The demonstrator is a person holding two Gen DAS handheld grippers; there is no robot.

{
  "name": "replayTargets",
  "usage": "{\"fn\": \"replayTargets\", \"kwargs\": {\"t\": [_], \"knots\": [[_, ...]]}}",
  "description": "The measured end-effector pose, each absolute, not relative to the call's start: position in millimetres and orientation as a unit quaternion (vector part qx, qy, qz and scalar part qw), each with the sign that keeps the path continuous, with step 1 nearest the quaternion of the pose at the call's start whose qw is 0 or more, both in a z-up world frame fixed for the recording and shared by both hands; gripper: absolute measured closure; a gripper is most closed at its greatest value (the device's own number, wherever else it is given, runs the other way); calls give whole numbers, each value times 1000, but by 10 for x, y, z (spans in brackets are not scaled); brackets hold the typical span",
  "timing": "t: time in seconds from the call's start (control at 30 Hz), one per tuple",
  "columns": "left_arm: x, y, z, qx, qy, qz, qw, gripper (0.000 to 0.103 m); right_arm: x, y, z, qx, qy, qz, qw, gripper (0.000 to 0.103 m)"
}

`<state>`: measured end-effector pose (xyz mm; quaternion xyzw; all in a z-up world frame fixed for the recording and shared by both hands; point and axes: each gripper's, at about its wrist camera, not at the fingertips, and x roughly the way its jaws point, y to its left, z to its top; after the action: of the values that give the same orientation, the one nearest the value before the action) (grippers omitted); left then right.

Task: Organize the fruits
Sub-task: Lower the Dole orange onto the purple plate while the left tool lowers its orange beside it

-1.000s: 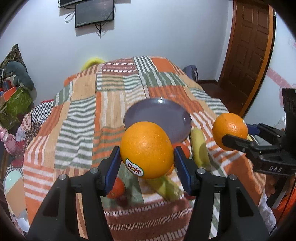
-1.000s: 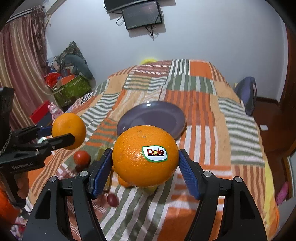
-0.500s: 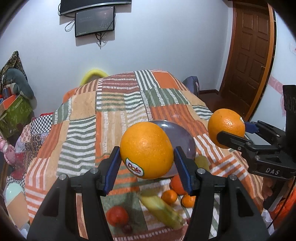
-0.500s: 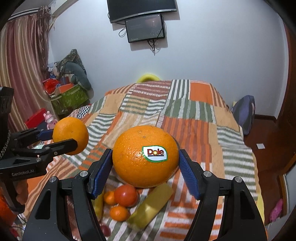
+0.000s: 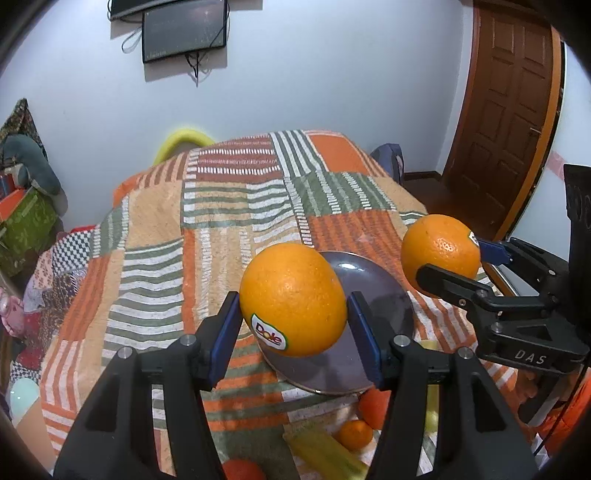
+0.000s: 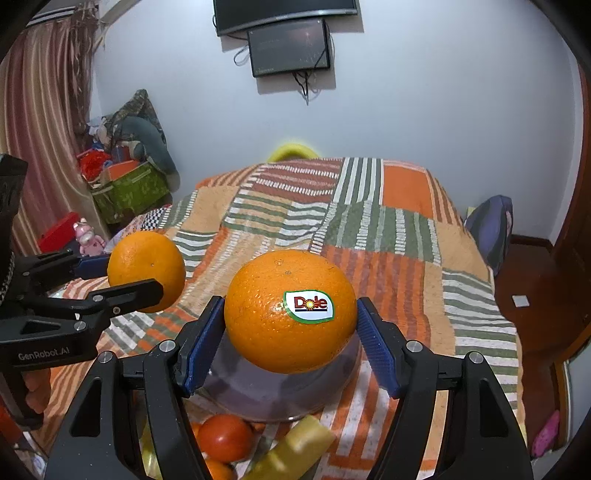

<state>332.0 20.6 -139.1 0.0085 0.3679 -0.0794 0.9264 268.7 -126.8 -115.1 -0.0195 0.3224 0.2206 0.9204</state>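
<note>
Two large round oranges are up off the bed, one in each of our tools. Furthest left, by the striped curtain (image 6: 33,122), a green box (image 6: 129,192) sits on the floor among cluttered belongings. Next comes our left gripper (image 5: 293,325), its blue-padded jaws pressed on both sides of the first round orange with a Dole sticker (image 5: 293,299); the sticker faces down and toward us in the left wrist view. That fruit hangs above the left part of the round dark purple plate (image 5: 380,295), which lies flat and bare on the bed covered by an orange, green and cream striped patchwork blanket (image 5: 221,236). Below the plate's near rim, on the blanket, we see loose fruit: a red tomato (image 6: 225,437), small orange mandarins (image 5: 355,435) and pale yellow-green elongated pieces (image 5: 321,452) that we cannot identify for certain. Further right is our right gripper (image 6: 291,332), its jaws likewise clamped on the second round orange with a Dole sticker (image 6: 290,310), label facing its camera, held over the plate's right side. Both oranges are apart from each other and clear of the plate. On the wall behind hangs a dark flat screen (image 5: 184,29), and at far right stands a brown panelled wooden door (image 5: 506,122).
</note>
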Motion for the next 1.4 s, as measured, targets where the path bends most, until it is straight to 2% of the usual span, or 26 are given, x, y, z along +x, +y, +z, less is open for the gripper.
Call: {"fn": "replayTargets", "kwargs": {"t": [0.8,0.9,1.1,1.4], "knots": [[4200,230,-2196,19,460,-81,884,45,3452,-1144,-1774,-41,406,229,884,36],[4248,232,-2203,22,455,-83,886,52,3492,-1122,-1817,-51,410,228,882,36],[4259,151,-2012,50,428,-97,897,52,3558,-1068,-1897,-72,420,232,875,36],[4253,311,-2134,28,451,-79,888,52,3664,-1090,-1993,-63,452,237,858,35]]}}
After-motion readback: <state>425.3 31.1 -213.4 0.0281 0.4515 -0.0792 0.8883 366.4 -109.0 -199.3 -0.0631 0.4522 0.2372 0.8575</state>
